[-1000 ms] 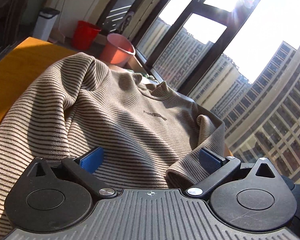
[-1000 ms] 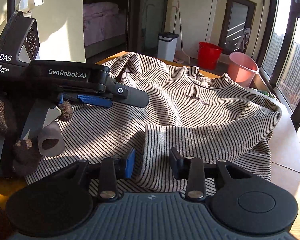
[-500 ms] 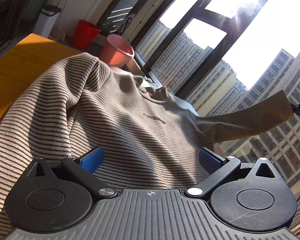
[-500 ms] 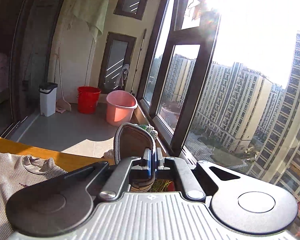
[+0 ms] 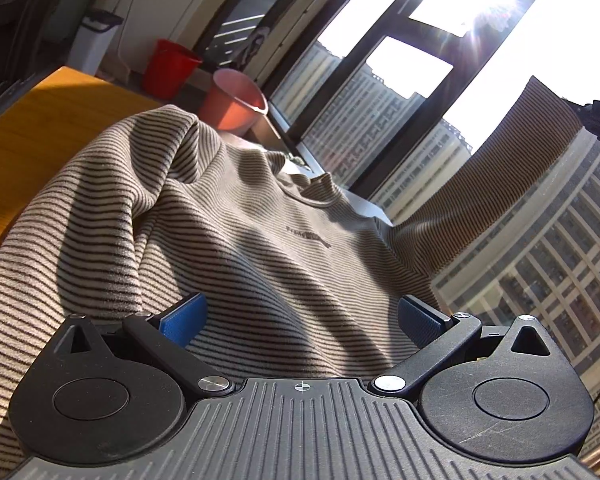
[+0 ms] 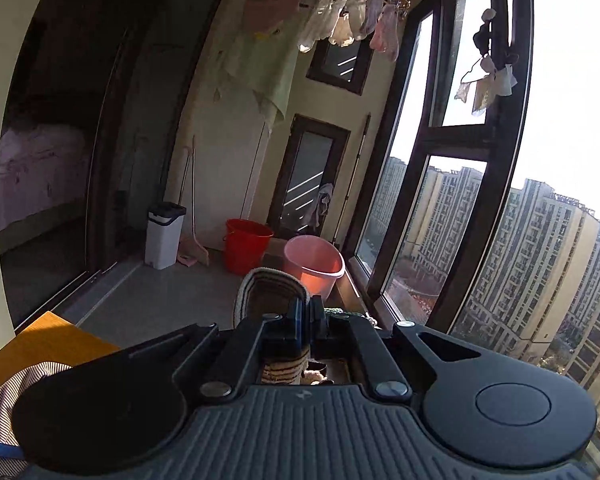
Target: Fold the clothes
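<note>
Striped sweater: spread in loose folds on the wooden table, chest print up, long axis running from the near hem to the collar at the far end toward the window, one sleeve drawn up and out to the right, taut in the air. Left gripper: jaws wide apart, low over the sweater's near body, holding nothing. Right gripper: raised off the table, jaws pinched tight on the sleeve cuff, which loops up just past the blue pads.
</note>
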Available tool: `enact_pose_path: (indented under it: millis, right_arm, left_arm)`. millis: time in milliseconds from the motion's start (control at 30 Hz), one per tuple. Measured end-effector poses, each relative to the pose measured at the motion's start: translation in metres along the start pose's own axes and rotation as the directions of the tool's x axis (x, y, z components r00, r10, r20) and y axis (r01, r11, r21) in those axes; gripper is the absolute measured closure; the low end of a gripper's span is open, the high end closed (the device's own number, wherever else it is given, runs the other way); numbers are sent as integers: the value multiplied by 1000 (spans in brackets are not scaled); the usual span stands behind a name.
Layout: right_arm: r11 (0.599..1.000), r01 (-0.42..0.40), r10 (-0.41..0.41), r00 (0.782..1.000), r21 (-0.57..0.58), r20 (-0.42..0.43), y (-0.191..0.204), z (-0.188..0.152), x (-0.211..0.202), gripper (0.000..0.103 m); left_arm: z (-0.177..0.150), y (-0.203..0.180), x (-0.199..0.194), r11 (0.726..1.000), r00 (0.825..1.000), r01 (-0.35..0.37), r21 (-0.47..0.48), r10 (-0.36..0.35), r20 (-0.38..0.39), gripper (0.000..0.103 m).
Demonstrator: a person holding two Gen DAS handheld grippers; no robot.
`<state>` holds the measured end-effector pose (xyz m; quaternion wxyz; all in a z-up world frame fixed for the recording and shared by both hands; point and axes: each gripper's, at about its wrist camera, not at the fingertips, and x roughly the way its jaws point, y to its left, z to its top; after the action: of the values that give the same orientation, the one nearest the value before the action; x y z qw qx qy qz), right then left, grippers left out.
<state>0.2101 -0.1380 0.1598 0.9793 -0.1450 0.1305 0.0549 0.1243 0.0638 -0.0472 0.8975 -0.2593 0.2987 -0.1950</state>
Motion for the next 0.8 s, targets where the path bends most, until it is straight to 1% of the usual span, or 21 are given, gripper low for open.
enact_pose_path:
  millis: [100,233,333,400,433,567,633,733,800]
  right_arm:
    - [998,-63,62,998,-29,-18,31,1,17,100]
    - [988,-150,148,988,-44,-39,71,-4,32,100]
    - [980,-199,198,979,-25,-52,87,-8,39,99]
    - [977,-212,212,976,-7,-57,86,-13,41,98]
    - [976,-219,219,974,2,-60,86,-16,42,95]
    - [969,-245,247,967,38,-68,84,-26,46,92]
    - [971,-233,237,967,61,-90,75,-38,49,92]
    - [965,-216,237,961,148,-142,53,-62,58,92]
    - [948,-211,258,948,238,-185,36,-85,67,92]
  left_arm:
    - [0,0,0,1000,1000,1,1,-1,0,0]
    - [0,0,1,1000,1000,1,1,-1,0,0]
    - [0,-1,2,1000,1000,1,1,-1,0,0]
    - [0,-1,2,1000,1000,1,2,-1,1,0]
    - [0,-1,2,1000,1000,1,2,-1,1,0]
    - [0,-1,3,1000,1000,-1,4,1,1,0]
    - [1,-2,4,1000,1000,-4,7,4,0,0]
    - [1,-3,5,1000,1000,-6,9,6,-1,0]
    - [2,-3,6,1000,1000,-7,9,7,-2,0]
